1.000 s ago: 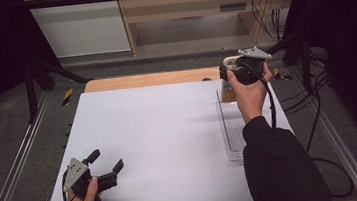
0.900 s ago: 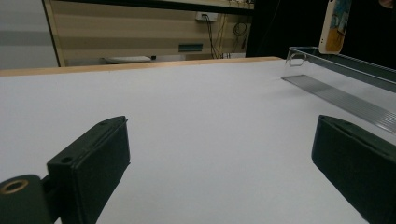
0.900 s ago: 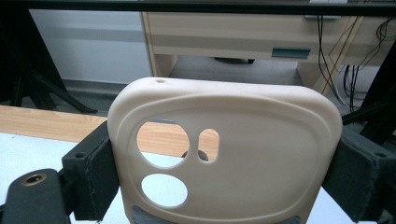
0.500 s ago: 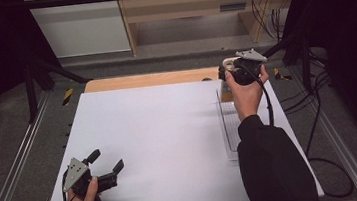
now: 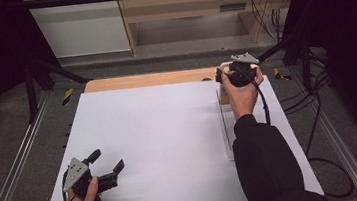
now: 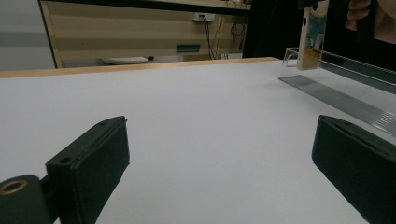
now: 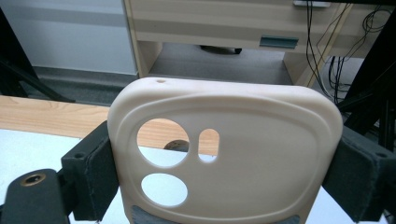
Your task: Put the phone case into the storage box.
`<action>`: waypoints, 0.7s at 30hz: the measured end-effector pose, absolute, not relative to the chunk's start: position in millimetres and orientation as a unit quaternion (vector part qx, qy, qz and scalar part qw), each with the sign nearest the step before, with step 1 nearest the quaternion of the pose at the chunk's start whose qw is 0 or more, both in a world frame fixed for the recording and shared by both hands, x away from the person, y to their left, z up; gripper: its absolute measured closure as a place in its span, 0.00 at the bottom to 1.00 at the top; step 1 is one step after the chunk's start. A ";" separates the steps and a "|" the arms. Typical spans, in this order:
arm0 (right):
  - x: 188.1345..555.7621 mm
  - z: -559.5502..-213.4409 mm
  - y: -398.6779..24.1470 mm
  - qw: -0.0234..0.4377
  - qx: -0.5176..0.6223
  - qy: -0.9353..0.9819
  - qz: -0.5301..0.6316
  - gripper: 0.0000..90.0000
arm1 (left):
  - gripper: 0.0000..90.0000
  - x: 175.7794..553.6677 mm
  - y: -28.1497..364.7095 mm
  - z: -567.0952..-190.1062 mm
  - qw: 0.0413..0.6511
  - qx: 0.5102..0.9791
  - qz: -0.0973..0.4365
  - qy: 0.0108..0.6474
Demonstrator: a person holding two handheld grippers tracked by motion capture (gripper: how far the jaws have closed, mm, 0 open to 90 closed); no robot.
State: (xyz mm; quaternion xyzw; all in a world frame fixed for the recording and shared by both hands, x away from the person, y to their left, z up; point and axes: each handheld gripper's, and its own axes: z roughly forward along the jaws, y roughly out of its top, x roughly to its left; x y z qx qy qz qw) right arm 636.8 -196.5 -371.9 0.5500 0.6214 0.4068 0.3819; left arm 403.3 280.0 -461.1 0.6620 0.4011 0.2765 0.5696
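Note:
My right gripper [image 5: 225, 77] is held at the table's far right, shut on a cream phone case [image 7: 224, 154] with round camera cut-outs. The pads [image 7: 93, 172] press on both of its sides. In the left gripper view the case [image 6: 312, 35] hangs upright, its lower end at the far end of a clear plastic tray [image 6: 336, 95]. From above, the case [image 5: 224, 95] shows just under the hand, over the tray [image 5: 227, 128]. My left gripper [image 5: 107, 159] rests near the front left corner of the white table [image 5: 160, 132]. It is open, with nothing between its jaws [image 6: 219, 172].
A wooden strip [image 5: 149, 80] runs along the table's far edge, with a wooden cabinet [image 5: 181, 4] beyond it. Black frame legs [image 5: 31, 81] stand at both far corners. Cables [image 5: 315, 131] trail on the floor at right. A metal rail [image 5: 12, 168] runs along the left side.
My right hand has sunk a little and drifted slightly left with the phone case, closer to the clear tray. The left gripper has stayed where it was.

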 end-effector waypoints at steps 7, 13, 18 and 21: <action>637.6 -374.0 -190.2 0.390 0.548 0.621 0.402 0.13 | 0.04 402.9 281.4 -460.2 0.570 0.659 0.281 0.402; 639.0 -377.1 -189.8 0.399 0.550 0.621 0.392 0.12 | 0.04 403.3 281.5 -459.1 0.575 0.658 0.277 0.399; 641.1 -379.9 -191.7 0.399 0.560 0.612 0.391 0.12 | 0.04 402.4 281.0 -458.8 0.577 0.658 0.276 0.397; 640.8 -381.8 -192.7 0.396 0.563 0.609 0.394 0.12 | 0.04 402.8 280.5 -459.1 0.577 0.659 0.275 0.397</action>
